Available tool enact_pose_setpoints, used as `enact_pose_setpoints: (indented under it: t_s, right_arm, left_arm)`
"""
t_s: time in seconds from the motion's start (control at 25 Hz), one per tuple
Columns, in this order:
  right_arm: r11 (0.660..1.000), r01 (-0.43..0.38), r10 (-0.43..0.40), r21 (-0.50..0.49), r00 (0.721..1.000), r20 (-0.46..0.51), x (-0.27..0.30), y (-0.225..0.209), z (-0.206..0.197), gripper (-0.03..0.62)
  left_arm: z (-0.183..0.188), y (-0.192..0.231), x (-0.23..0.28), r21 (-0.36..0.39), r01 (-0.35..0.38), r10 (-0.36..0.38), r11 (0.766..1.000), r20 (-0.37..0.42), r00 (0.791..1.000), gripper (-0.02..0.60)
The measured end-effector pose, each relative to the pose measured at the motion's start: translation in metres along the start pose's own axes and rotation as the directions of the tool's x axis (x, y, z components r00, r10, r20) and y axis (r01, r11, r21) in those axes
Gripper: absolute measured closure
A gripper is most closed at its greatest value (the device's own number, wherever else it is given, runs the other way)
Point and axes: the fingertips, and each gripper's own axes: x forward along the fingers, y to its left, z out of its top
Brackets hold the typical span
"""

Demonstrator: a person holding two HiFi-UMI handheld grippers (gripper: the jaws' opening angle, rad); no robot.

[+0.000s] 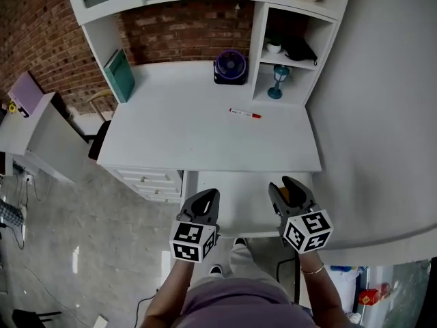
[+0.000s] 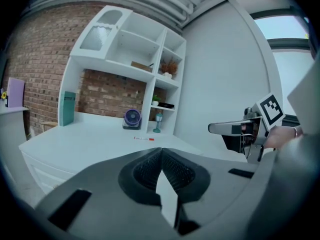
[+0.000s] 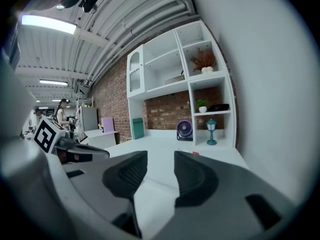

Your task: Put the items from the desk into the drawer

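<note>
The left hand-held gripper has its grey ribbed jaws pressed together with nothing between them. The right hand-held gripper stands partly open and holds nothing. Both hover over the white pulled-out drawer, whose front edge they cover. Its inside looks bare where it shows. At 12 o'clock, well apart, the slim red-and-white marker pen lies flat on the white worktop. Any print on it is too small to read. Beyond it at 12 o'clock stands a small purple fan.

One marker, one fan, one teal book, one lamp, two grippers: left tongs, right tongs.
</note>
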Motion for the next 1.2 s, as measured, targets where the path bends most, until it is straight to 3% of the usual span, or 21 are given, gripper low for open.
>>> enact_pose_setpoints:
  t_s: [0.44,0.92,1.2]
  right_arm:
    - [0.991,-0.119,0.114,-0.064,0.991,-0.075,0.099,-0.072,0.016,0.434]
    - [0.964,-0.179,0.153,-0.199,0.978,-0.14,0.197,-0.129,0.019,0.434]
    - [0.942,-0.212,0.158,-0.26,0.964,-0.214,0.245,-0.145,0.004,0.434]
  left_arm:
    - [0.018,0.013,0.063,-0.049,-0.102,0.102,0.994,-0.005,0.995,0.583]
    - [0.022,0.033,0.098,-0.088,-0.216,0.216,0.972,-0.01,0.976,0.583]
    - [0.024,0.03,0.111,-0.101,-0.242,0.242,0.965,-0.02,0.97,0.583]
